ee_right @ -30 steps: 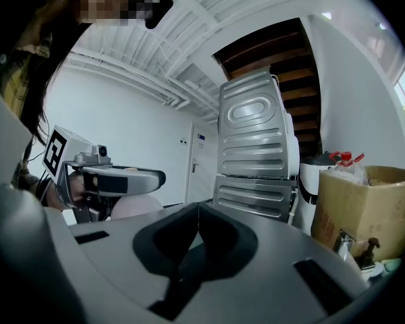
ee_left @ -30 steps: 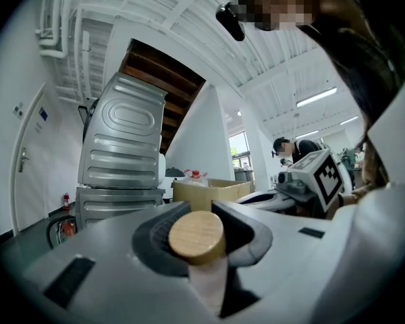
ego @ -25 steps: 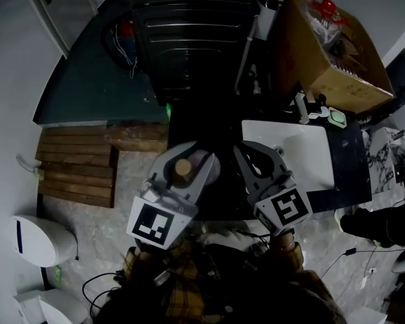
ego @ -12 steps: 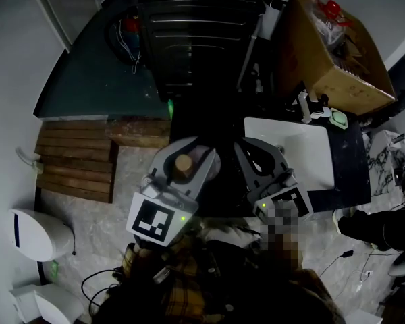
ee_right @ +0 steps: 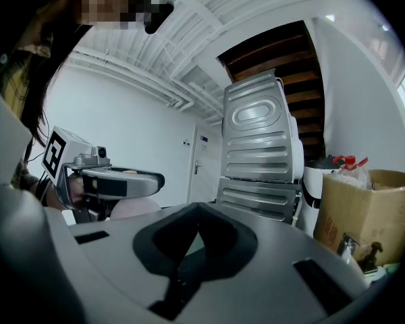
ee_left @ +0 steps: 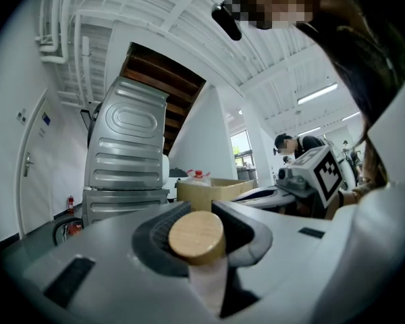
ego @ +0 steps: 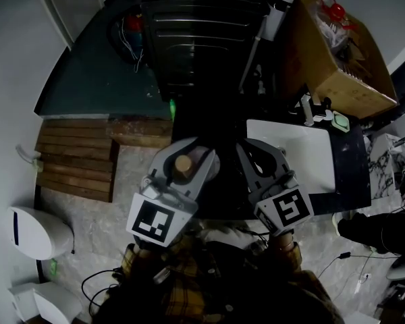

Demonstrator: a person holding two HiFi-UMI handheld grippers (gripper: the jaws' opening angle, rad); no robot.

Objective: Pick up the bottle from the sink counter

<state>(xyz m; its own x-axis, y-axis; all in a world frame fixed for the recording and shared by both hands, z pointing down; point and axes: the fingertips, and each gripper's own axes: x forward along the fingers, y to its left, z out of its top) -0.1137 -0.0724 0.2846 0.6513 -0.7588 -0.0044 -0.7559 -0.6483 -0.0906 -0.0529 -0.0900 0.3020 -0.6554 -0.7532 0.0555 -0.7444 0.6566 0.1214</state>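
1. Left gripper (ego: 187, 154), centre-left of the head view: the jaws stand partly apart and are closed on the neck of the bottle (ee_left: 196, 235). The pads press it from both sides, just under its round wooden cap.
2. Location of the bottle: in the left gripper, raised and level. In the head view it is left of the sink (ego: 304, 150) and clear of it. It does not touch the counter (ego: 351, 174).
3. Step in hand: judged from this position, the pick-up itself is done. The bottle is lifted and carried.
4. Next move: hold the clamp pressure steady and keep the bottle level. The grip is on the narrow neck only, so a tilt or jolt could let the body swing or slip.
5. Right gripper (ego: 258, 148), centre-right of the head view: the jaws are closed together with nothing between them. It lies just beside the left gripper, over the near-left edge of the sink.
6. Surroundings, left to right in the head view:
   - wooden pallet (ego: 77, 167) at mid-left;
   - white unit (ego: 37, 238) at lower left;
   - tall dark appliance (ego: 199, 39) at top centre;
   - cardboard box (ego: 337, 52) at upper right, behind the sink.
7. Obstructions: none lies between the grippers. The appliance stands close ahead of both.
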